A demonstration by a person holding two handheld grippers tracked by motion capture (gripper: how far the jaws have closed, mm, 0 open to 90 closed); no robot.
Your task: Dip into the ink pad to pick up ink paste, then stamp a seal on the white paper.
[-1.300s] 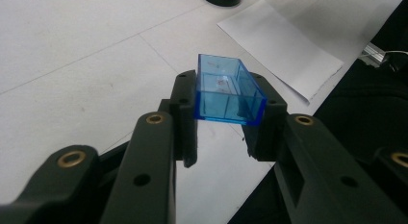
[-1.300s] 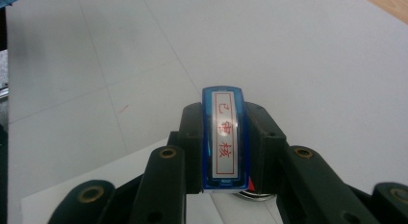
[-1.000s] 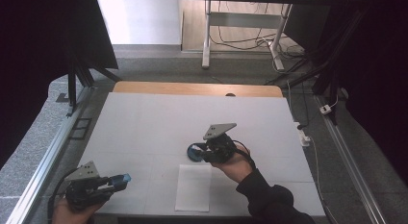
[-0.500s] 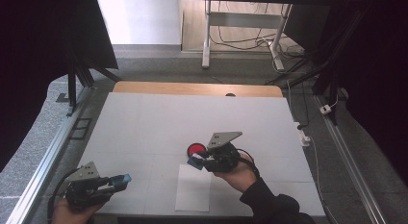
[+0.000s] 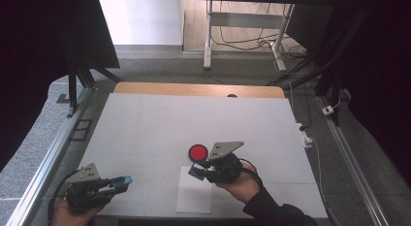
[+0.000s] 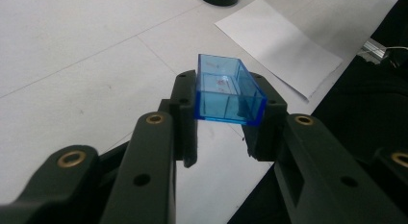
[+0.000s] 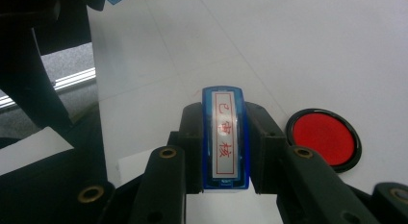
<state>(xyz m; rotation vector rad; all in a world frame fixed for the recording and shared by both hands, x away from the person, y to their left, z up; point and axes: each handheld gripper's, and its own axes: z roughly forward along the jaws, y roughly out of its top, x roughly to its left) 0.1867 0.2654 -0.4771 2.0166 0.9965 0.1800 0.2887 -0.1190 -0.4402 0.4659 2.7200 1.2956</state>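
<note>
Blue plastic stamp [image 7: 225,137] is clamped flat in the right gripper [image 5: 201,171], over the near edge of the white paper [image 5: 194,199], beside the red ink pad [image 5: 198,152]. Its blue cap [image 6: 226,92] is pinched in the left gripper [image 5: 123,181], well apart. Risks judged: smudged print from tilted pressing; paper dragged, since nothing pins it to the tabletop [image 5: 145,124].
</note>
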